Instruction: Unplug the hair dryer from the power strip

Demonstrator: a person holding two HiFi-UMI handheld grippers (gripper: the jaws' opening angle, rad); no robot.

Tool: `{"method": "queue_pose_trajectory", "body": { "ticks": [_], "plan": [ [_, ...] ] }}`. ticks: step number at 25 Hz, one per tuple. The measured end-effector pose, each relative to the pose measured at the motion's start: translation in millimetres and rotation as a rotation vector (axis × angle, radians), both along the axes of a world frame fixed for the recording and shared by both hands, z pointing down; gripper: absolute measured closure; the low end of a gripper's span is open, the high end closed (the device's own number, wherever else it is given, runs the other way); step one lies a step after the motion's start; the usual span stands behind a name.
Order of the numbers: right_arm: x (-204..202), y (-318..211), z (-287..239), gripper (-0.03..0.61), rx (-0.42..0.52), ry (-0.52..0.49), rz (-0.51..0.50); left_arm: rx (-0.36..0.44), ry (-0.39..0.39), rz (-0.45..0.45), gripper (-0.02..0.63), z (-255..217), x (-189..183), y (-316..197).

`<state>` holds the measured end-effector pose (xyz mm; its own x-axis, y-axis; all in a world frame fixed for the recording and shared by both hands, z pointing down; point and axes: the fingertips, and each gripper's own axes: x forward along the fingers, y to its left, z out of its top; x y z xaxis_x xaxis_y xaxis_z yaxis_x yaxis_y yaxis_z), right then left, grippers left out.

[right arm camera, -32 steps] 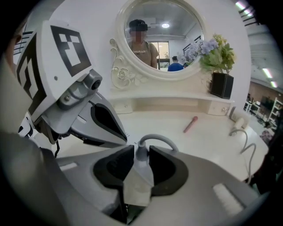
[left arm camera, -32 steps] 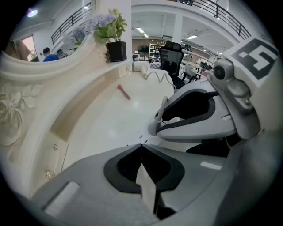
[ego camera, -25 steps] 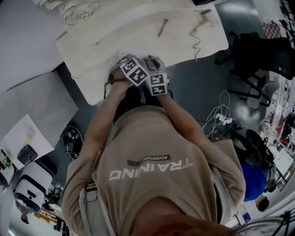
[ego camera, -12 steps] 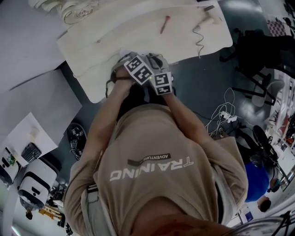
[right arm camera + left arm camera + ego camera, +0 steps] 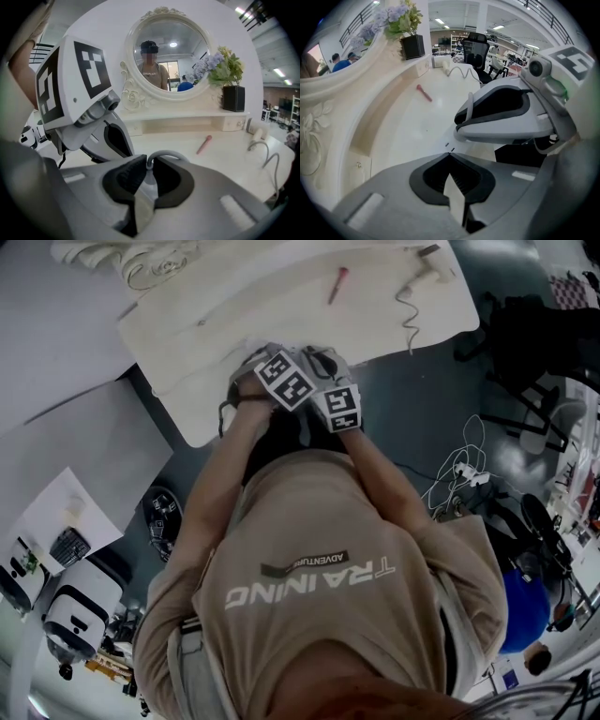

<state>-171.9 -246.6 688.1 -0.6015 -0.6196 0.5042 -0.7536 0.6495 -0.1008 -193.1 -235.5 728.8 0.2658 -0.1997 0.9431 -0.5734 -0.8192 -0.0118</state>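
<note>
Head view: left hand-held gripper (image 5: 267, 362) and right hand-held gripper (image 5: 323, 367) sit close side by side at the near edge of the worktop (image 5: 234, 324). One hair dryer (image 5: 427, 271) lies at the far right corner, well apart from both. Its coiled cord (image 5: 408, 320) runs to the edge. One pink stick (image 5: 337, 284) lies left of it. One power strip (image 5: 466, 474) is on the floor, right of the person.

Left gripper view: jaws together at the tips, nothing seen between them. The hair dryer is far ahead, beyond the stick.

Right gripper view: jaws have just been closing and are clamped on a grey cable loop (image 5: 164, 153) rising from the gap. The hair dryer is at the far right. One round mirror (image 5: 164, 51), one potted plant (image 5: 229, 79).
</note>
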Motion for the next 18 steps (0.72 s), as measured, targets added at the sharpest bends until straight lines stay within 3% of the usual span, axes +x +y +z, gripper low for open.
{"method": "queue_pose_trajectory", "body": {
  "ticks": [13,18],
  "plan": [
    [5.9,-3.1,-5.5,0.537,-0.030,-0.080,0.027,-0.060,0.018,0.010,0.612,-1.0,1.5,-1.5],
    [3.8,-0.5,-7.6,0.537,-0.038,-0.049,-0.010,-0.071,0.019,0.013,0.612,-1.4,2.3,-1.9]
  ]
}}
